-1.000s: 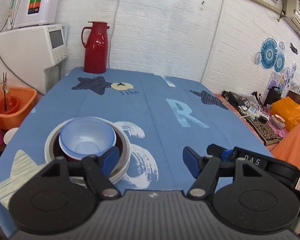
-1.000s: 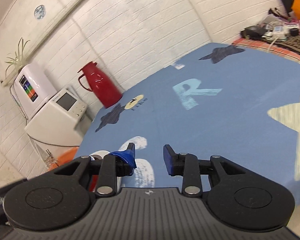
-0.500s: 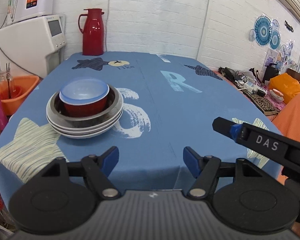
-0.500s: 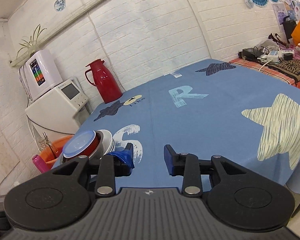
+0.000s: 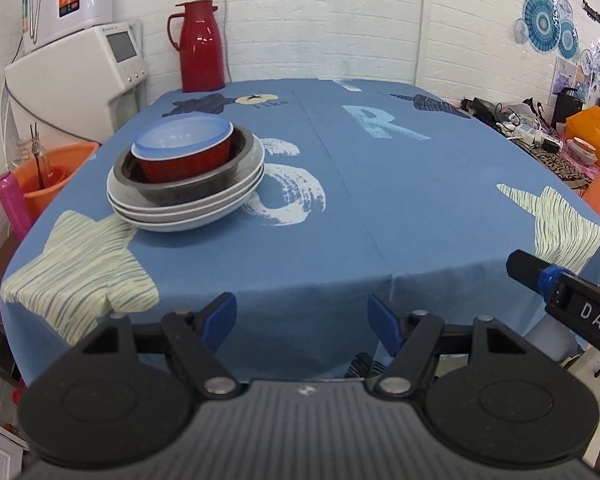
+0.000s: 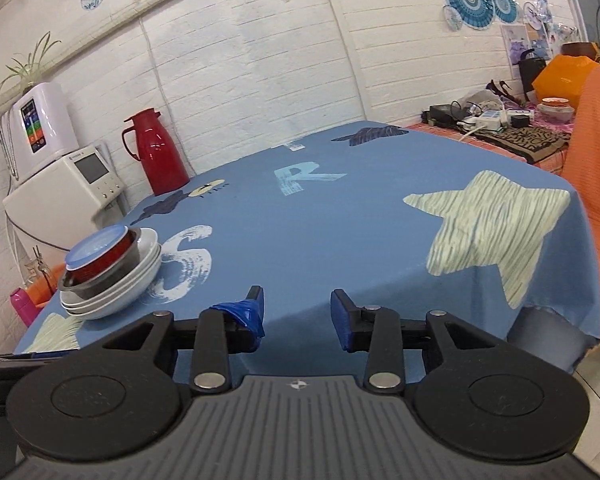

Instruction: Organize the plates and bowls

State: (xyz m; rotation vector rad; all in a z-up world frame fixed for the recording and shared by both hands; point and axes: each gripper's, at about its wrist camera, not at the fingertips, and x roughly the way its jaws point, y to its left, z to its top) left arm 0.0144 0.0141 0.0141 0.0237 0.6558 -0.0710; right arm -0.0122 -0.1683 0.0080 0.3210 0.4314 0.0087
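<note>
1. Here, in the left wrist view, the left gripper (image 5: 302, 322) hangs off the table (image 5: 340, 216) edge, jaws spread and empty; the bowl stack (image 5: 186, 176) sits at the table's near left.
2. Likewise, the right wrist view shows the right gripper (image 6: 298, 316) with jaws apart, empty, and the bowl stack (image 6: 110, 270) far left.

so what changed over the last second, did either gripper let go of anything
Both hand-held grippers, left and right, pulled back from the table, open and empty throughout. The nested stack, blue bowl on top, stayed put, as did the red thermos.
</note>
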